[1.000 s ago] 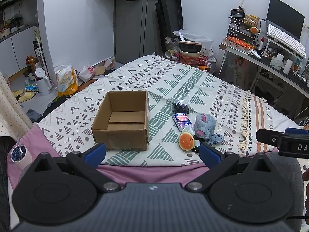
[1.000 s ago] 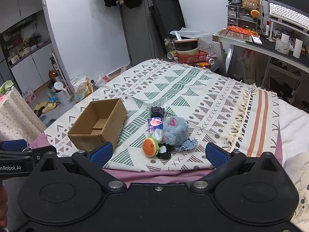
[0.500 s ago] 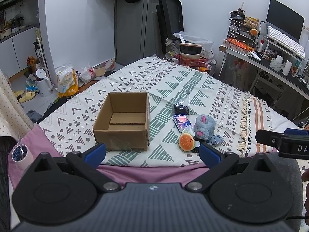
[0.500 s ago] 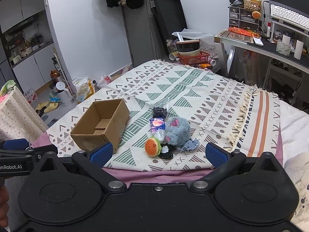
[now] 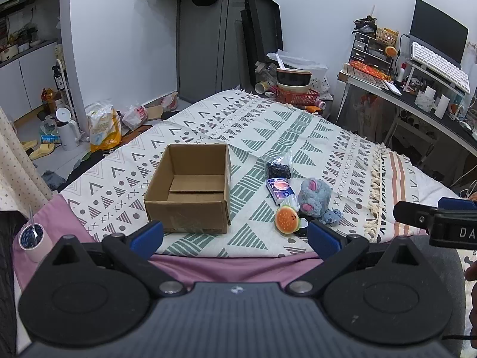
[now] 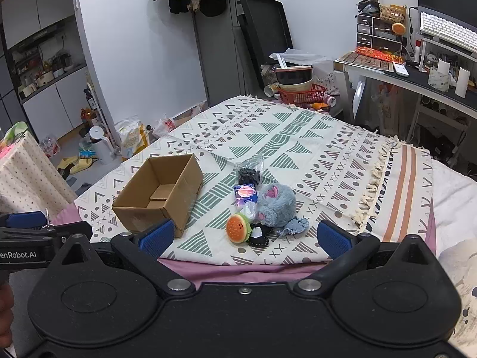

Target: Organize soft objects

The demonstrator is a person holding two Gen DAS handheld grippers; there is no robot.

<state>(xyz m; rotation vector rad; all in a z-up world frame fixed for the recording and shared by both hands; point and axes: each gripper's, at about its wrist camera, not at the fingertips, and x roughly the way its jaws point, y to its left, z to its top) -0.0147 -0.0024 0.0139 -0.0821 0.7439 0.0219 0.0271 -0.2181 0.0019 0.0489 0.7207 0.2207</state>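
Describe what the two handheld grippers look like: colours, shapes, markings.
Both are matte black. The left gripper has two round black discs at the back, angled black arms, blue textured pads and a ribbed grey centre panel with a small logo. The right gripper is the same build with blue pads. White lettering on the side of the left one reads "enRobot.AI" in the right wrist view.

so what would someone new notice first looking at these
Probably the open brown cardboard box, empty, sitting on the patterned white and green blanket. Just to its right lies a small heap of soft things: a fluffy grey plush toy, an orange burger-shaped plush nearer the blanket's front edge, and a purple printed packet behind it. Both grippers, left gripper and right gripper, hang open short of the bed, holding nothing.
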